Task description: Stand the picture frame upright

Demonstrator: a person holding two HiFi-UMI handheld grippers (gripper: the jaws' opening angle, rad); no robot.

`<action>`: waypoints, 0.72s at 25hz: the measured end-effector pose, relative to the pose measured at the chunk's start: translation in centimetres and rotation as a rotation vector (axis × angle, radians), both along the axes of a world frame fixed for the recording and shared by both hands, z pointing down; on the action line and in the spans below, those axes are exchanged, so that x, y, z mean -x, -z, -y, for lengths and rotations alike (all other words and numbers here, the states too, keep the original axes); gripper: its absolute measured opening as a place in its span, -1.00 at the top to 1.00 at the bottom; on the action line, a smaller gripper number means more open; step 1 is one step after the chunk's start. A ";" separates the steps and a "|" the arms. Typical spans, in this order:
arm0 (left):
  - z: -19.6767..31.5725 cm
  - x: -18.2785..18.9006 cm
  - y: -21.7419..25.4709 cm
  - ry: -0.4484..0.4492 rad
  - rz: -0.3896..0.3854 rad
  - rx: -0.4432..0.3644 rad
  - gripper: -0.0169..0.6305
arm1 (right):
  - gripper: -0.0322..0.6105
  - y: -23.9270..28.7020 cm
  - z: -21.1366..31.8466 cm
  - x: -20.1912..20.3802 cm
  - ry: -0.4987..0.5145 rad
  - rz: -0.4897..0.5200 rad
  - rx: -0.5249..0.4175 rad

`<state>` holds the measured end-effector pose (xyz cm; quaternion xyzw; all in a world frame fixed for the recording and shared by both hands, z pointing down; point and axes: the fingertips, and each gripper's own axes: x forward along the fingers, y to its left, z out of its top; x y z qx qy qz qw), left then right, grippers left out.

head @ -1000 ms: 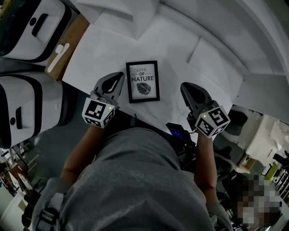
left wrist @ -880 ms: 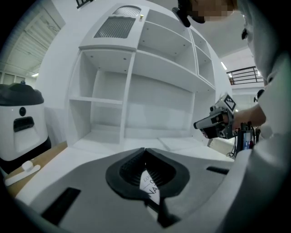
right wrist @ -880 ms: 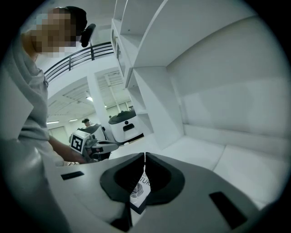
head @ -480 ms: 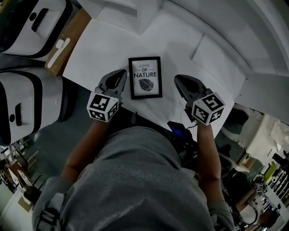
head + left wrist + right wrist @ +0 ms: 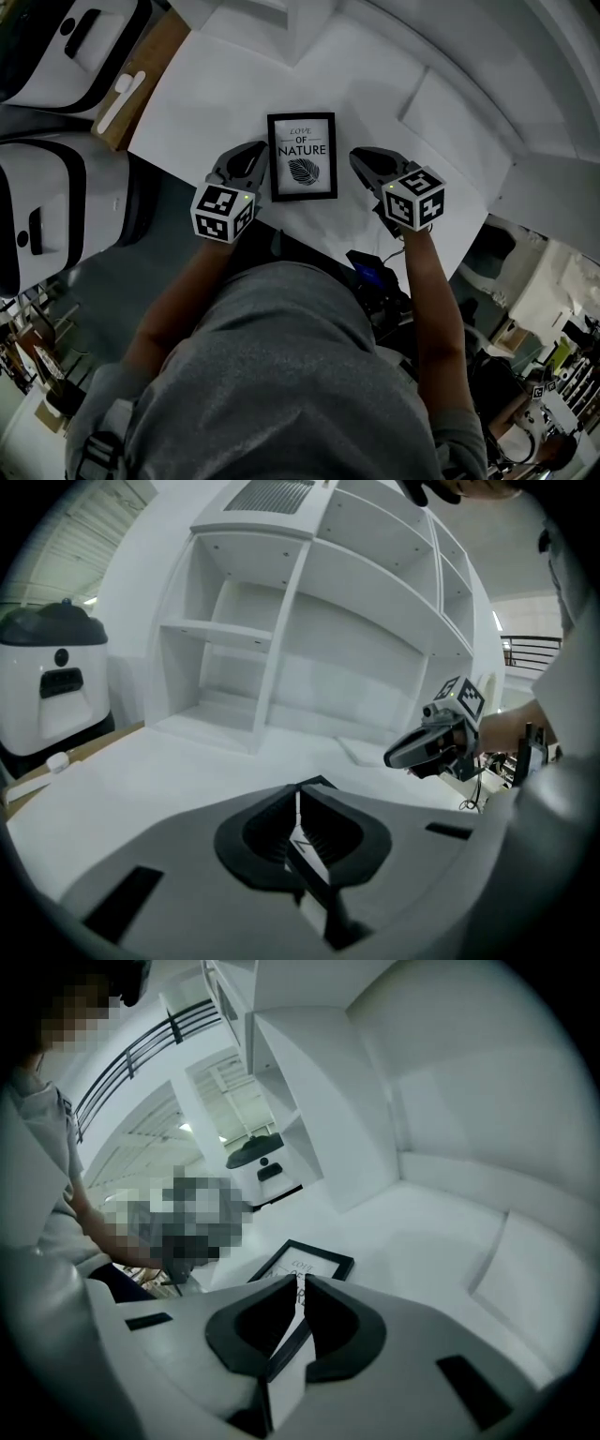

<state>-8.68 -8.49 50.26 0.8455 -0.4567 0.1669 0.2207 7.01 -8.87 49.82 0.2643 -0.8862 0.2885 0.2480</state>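
between the left claw and right claw, each pressed together, lies the picture frame.

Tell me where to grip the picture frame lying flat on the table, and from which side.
Probably the black rim of a long side. The picture frame lies flat, face up, on the table, so only its thin edges offer a pinch. The right gripper flanks its right edge, the left gripper its left; both are shut, so open, then come in low from the side.
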 end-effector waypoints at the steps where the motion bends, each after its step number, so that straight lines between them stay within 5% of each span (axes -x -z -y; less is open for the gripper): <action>1: -0.1 -0.1 -0.4 0.005 0.001 0.013 0.92 | 0.81 -0.6 0.1 0.2 0.003 -0.006 0.014; 13: -0.6 -0.1 -4.4 0.075 -0.022 0.172 0.91 | 0.79 -6.2 -0.4 2.0 0.084 -0.124 0.134; 18: -0.7 0.0 -5.9 0.095 -0.025 0.218 0.73 | 0.56 -7.5 -0.5 2.1 0.069 -0.135 0.175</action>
